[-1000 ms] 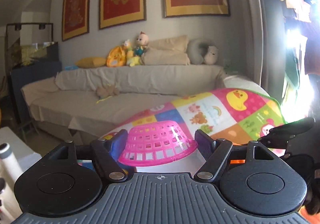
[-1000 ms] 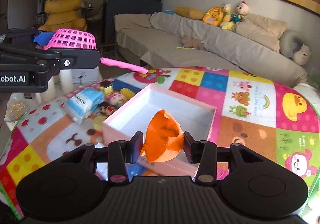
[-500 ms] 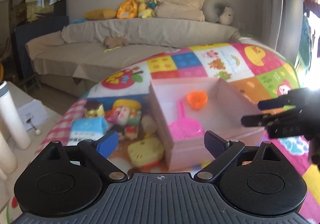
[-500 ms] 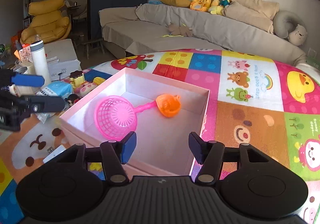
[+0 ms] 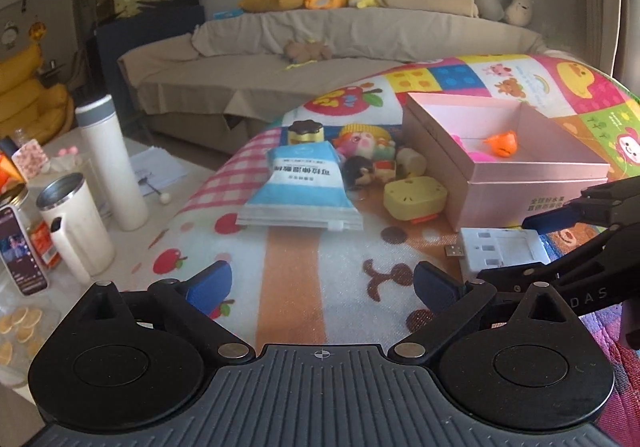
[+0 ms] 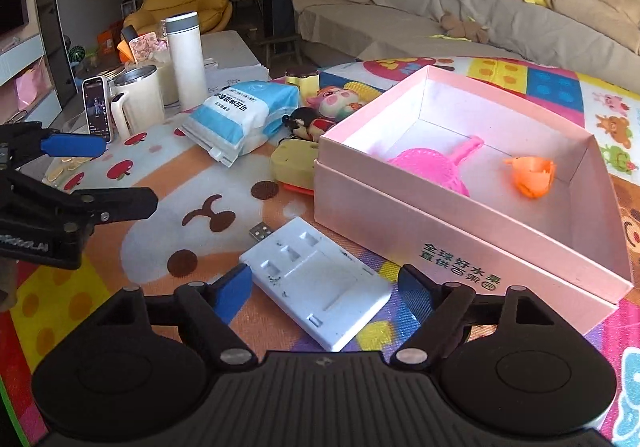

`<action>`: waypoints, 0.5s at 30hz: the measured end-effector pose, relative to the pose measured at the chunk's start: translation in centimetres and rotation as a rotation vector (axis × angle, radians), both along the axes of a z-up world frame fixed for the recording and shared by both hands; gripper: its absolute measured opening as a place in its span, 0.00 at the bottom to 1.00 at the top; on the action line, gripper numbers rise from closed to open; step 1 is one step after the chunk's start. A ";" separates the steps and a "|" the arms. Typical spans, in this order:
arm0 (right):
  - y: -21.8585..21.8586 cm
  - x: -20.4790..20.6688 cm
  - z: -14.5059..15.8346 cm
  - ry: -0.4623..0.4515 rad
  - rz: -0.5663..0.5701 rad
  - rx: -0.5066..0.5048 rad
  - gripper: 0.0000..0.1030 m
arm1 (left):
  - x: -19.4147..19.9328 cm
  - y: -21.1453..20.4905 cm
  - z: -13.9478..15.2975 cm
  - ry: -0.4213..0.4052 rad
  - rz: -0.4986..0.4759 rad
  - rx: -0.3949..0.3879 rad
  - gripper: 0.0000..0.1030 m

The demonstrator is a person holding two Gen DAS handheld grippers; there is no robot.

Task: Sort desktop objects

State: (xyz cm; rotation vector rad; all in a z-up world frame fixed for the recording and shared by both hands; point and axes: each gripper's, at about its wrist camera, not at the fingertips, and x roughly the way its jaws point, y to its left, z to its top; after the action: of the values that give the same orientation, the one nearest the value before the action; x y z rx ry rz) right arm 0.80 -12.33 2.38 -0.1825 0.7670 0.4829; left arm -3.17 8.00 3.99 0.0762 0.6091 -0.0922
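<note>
A pink box stands open on the colourful mat and holds a pink strainer and an orange toy. My right gripper is open and empty, low over a white flat charger that lies between its fingers. My left gripper is open and empty above the mat, short of a blue-white wipes pack. A yellow block, small figures and a yellow jar lie left of the box.
A side table at the left carries a white flask, a steel-rimmed mug and a phone. A covered sofa stands behind the table. The right gripper's fingers show in the left wrist view.
Both grippers let go of their toys; the pink strainer and the orange toy now lie in the box. Both grippers then opened, drew back and dropped low over the mat.
</note>
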 end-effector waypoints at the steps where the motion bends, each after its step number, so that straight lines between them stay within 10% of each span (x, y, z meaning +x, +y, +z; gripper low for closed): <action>1: 0.0 0.3 -0.2 0.010 0.001 0.011 0.81 | 0.1 0.0 0.0 -0.007 -0.004 0.000 0.98; 8: -0.8 -0.8 -0.1 0.014 0.050 -0.016 0.54 | 4.5 -1.5 -0.2 -0.009 0.029 0.018 0.98; 15: -4.1 -4.0 0.1 0.003 0.007 -0.050 0.48 | 6.6 -6.5 -1.0 -0.017 -0.215 0.079 0.98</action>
State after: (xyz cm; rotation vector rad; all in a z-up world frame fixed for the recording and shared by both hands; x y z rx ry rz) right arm -3.16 -16.39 2.43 -0.2317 0.7819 0.4710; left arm 3.44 1.49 3.01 0.2185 0.5861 -0.2759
